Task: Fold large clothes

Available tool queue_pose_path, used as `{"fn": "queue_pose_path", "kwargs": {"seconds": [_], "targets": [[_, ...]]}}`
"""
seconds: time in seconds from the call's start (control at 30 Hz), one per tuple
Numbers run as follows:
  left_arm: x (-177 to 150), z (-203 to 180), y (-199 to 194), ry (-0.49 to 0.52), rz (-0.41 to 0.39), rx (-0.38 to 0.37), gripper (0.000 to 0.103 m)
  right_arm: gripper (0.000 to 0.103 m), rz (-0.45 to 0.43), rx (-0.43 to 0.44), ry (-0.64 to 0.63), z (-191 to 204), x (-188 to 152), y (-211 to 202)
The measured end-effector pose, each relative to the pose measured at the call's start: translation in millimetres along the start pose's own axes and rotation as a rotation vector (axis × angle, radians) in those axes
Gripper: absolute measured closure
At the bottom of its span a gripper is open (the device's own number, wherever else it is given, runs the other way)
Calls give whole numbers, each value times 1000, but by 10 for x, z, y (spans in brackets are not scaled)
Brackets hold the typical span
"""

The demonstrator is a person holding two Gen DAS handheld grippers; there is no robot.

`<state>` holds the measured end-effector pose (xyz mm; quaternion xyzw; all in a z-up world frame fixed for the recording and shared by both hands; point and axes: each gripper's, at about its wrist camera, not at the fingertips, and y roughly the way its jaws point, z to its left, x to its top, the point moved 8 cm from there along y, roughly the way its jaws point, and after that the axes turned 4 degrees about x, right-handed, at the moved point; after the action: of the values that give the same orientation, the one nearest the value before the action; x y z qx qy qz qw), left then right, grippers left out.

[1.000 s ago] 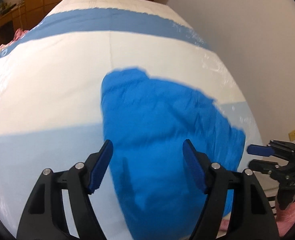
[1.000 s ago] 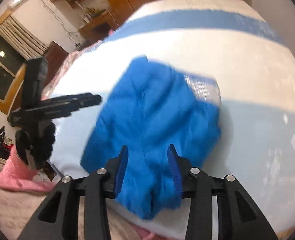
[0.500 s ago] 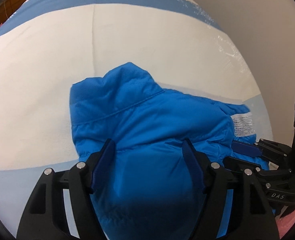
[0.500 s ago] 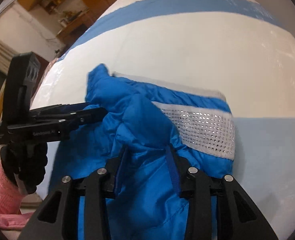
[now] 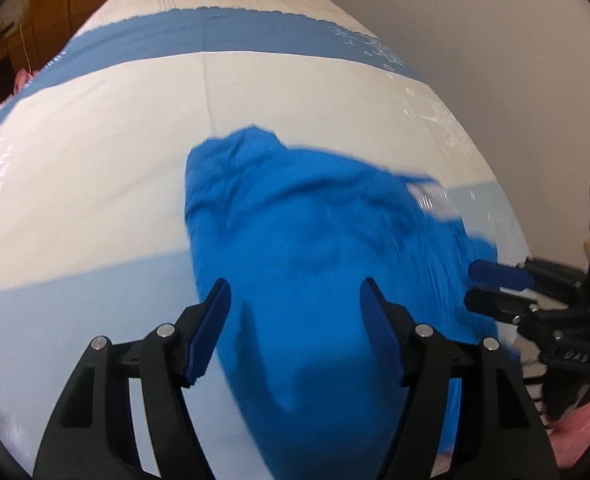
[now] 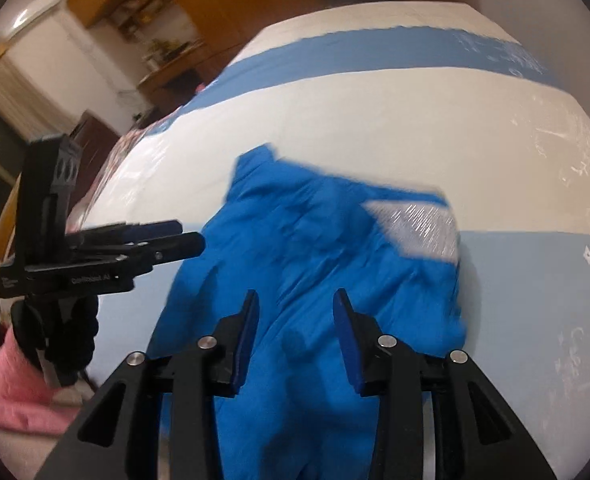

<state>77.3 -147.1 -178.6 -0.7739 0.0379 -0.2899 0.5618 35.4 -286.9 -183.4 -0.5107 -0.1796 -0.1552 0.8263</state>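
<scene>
Right wrist: left gripper [image 6: 183, 236] label blurred, unreadable.

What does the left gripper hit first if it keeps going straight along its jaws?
Most likely the blue jacket: it fills the line ahead between the closing jaws of the left gripper, nothing gripped. Depth is unclear; the bed lies under it.

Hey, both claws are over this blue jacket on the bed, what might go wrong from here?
The puffy blue jacket is bunched and hangs over the near edge of the blue-and-white striped bedsheet; it may slide off. The left claw is closing with nothing pinched yet, so it may grab only a loose top layer. The right claw is close by, so the two may collide.
</scene>
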Motion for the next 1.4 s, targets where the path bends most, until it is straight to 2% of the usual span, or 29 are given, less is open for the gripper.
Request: {"fn": "queue_pose_path", "kwargs": {"seconds": [0.07, 0.17, 0.27, 0.37, 0.5, 0.63, 0.77, 0.87, 0.97, 1.07, 1.2, 1.3, 1.4], "targets": [[-188, -32, -40, -4, -1, 13, 37, 64, 16, -7, -15, 59, -131, -14], [-447, 16, 24, -19, 19, 28, 37, 64, 37, -65, 7, 34, -314, 45], [-615, 88, 128, -70, 33, 2, 33, 64, 48, -27, 102, -120, -495, 162], [-682, 125, 219, -66, 29, 17, 29, 65, 36, 4, 147, -221, -616, 269], [-722, 154, 327, -50, 16, 48, 25, 65, 4, -39, 109, -240, -684, 379], [-736, 227, 419, -88, 30, 22, 22, 66, -13, -46, 109, -253, -712, 386], [-694, 237, 340, -108, 44, 1, 25, 65, -4, -38, 135, -231, -655, 296], [-653, 330, 174, -130, 50, -17, 33, 61, -26, 5, 176, -194, -578, 131], [-574, 353, -21, -80, 9, 56, 34, 59, -64, 22, 200, -235, -528, -58], [-496, 346, -185, -60, -14, 72, 34, 55, -93, 19, 216, -265, -471, -213], [-336, 288, -311, -20, -38, 111, 33, 43, -126, -2, 242, -358, -395, -376], [-295, 252, -392, -3, -40, 103, 31, 31, -142, -31, 258, -470, -354, -470], [-281, 240, -429, 8, -43, 100, 29, 26, -149, -18, 280, -537, -293, -493]]}}
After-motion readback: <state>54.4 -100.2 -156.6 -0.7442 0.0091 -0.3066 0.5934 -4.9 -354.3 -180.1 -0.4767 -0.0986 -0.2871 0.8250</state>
